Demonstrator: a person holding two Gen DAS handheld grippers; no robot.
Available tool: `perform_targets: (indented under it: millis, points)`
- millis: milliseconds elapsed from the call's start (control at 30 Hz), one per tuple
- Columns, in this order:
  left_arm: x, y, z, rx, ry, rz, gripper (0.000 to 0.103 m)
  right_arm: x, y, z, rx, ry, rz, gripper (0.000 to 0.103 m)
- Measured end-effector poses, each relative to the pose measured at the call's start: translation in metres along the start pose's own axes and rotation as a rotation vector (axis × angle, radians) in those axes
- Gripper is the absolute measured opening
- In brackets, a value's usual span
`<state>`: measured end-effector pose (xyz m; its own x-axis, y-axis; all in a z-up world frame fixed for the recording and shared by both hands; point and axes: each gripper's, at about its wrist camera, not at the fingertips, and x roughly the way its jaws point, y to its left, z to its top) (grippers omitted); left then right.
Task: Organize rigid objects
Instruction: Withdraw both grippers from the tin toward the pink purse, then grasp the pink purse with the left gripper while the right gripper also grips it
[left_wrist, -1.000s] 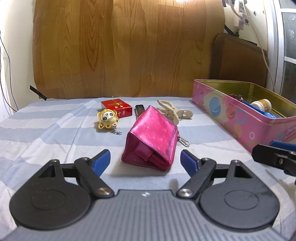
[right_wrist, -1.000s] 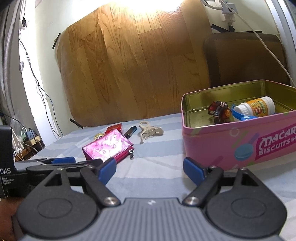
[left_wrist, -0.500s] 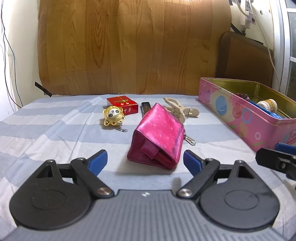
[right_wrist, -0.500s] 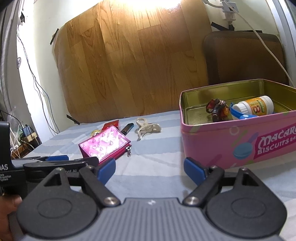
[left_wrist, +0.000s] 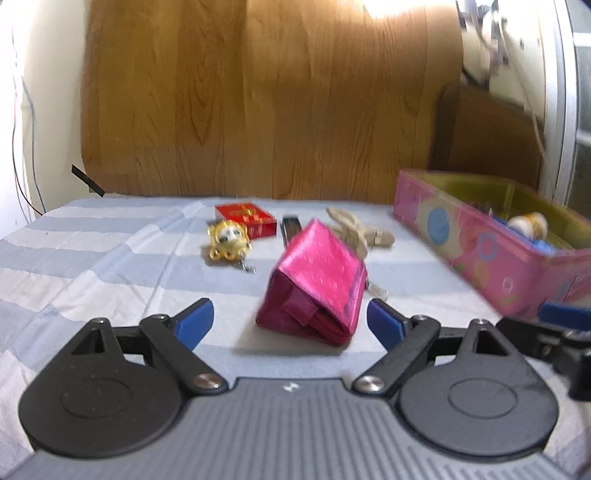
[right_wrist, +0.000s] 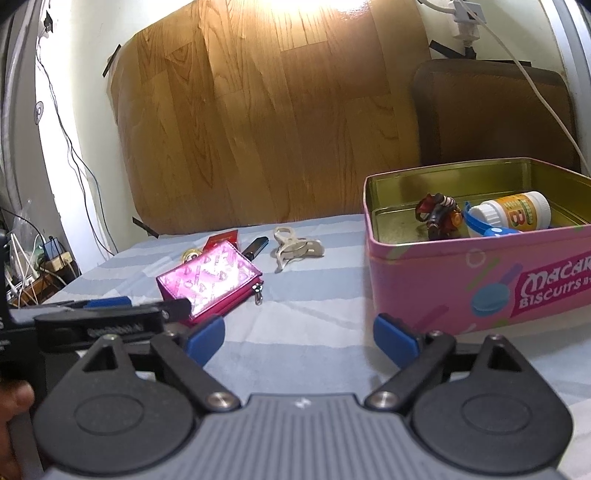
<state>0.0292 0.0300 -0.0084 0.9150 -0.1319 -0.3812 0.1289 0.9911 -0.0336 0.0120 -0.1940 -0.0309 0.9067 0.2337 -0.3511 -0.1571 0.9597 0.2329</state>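
Observation:
A shiny pink purse lies on the striped cloth, just ahead of my open, empty left gripper; it also shows in the right wrist view. Behind it lie a gold panda keychain, a red box, a black stick and a beige clip. The pink biscuit tin stands at the right, holding a white bottle, a brown-red figure and a blue item. My right gripper is open and empty, near the tin's front corner.
A wood-pattern board leans on the wall behind the bed. A brown chair back stands behind the tin. Cables and a power strip sit at the left. The left gripper's side shows in the right wrist view.
My left gripper has drawn closer to the pink purse, and the view is blurred by motion. My right gripper has shifted slightly forward toward the tin.

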Motion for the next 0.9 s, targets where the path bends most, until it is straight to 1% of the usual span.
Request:
perform_targets:
  millis: [67, 133, 200, 300, 367, 400, 433, 467, 500, 567, 600, 667, 733, 800, 833, 867, 900]
  points:
    - [-0.008, 0.007, 0.000, -0.033, -0.047, -0.004, 0.095, 0.000, -0.001, 0.000, 0.005, -0.004, 0.002, 0.091]
    - [-0.011, 0.013, 0.002, -0.061, -0.068, 0.000, 0.096, -0.001, -0.003, 0.000, 0.013, -0.007, 0.005, 0.091]
    - [-0.006, 0.018, 0.005, -0.086, -0.056, -0.005, 0.096, -0.001, -0.004, 0.000, 0.013, -0.008, 0.010, 0.091]
    - [0.010, 0.017, 0.013, -0.081, -0.008, -0.027, 0.094, -0.002, -0.004, 0.000, 0.013, -0.012, 0.017, 0.091]
    - [0.019, 0.014, 0.018, -0.071, 0.013, -0.033, 0.088, -0.002, -0.005, 0.000, 0.018, -0.016, 0.023, 0.091]
    - [0.025, 0.012, 0.021, -0.067, 0.028, -0.037, 0.079, -0.002, -0.006, 0.000, 0.019, -0.017, 0.026, 0.091]
    - [0.030, 0.010, 0.024, -0.068, 0.044, -0.050, 0.064, -0.002, -0.006, 0.000, 0.021, -0.019, 0.027, 0.091]
    - [0.037, 0.010, 0.027, -0.075, 0.066, -0.067, 0.054, -0.002, -0.006, 0.000, 0.020, -0.021, 0.028, 0.091]
    - [0.044, 0.011, 0.029, -0.087, 0.096, -0.090, 0.039, -0.003, -0.006, 0.000, 0.019, -0.022, 0.029, 0.091]
    - [0.049, 0.013, 0.029, -0.123, 0.112, -0.122, 0.037, -0.003, -0.006, 0.000, 0.016, -0.027, 0.036, 0.090]
    - [0.047, 0.013, 0.029, -0.123, 0.120, -0.138, 0.035, -0.004, -0.006, 0.000, 0.016, -0.031, 0.040, 0.090]
    - [0.037, 0.013, 0.026, -0.153, 0.150, -0.220, 0.033, -0.006, -0.006, -0.001, 0.016, -0.028, 0.049, 0.089]
    - [0.023, 0.013, 0.019, -0.177, 0.170, -0.292, 0.033, -0.009, -0.008, -0.002, 0.016, 0.007, 0.065, 0.088]
    - [0.006, 0.011, 0.010, -0.156, 0.176, -0.349, 0.033, -0.016, -0.013, -0.004, 0.022, 0.033, 0.123, 0.088]
    - [-0.004, 0.009, 0.005, -0.135, 0.177, -0.386, 0.032, -0.022, -0.016, -0.005, 0.026, 0.030, 0.143, 0.088]
    - [-0.011, 0.008, 0.002, -0.113, 0.180, -0.434, 0.032, -0.027, -0.020, -0.007, 0.027, 0.029, 0.163, 0.088]
    - [-0.018, 0.008, -0.002, -0.082, 0.185, -0.505, 0.032, -0.031, -0.023, -0.007, 0.027, 0.039, 0.195, 0.088]
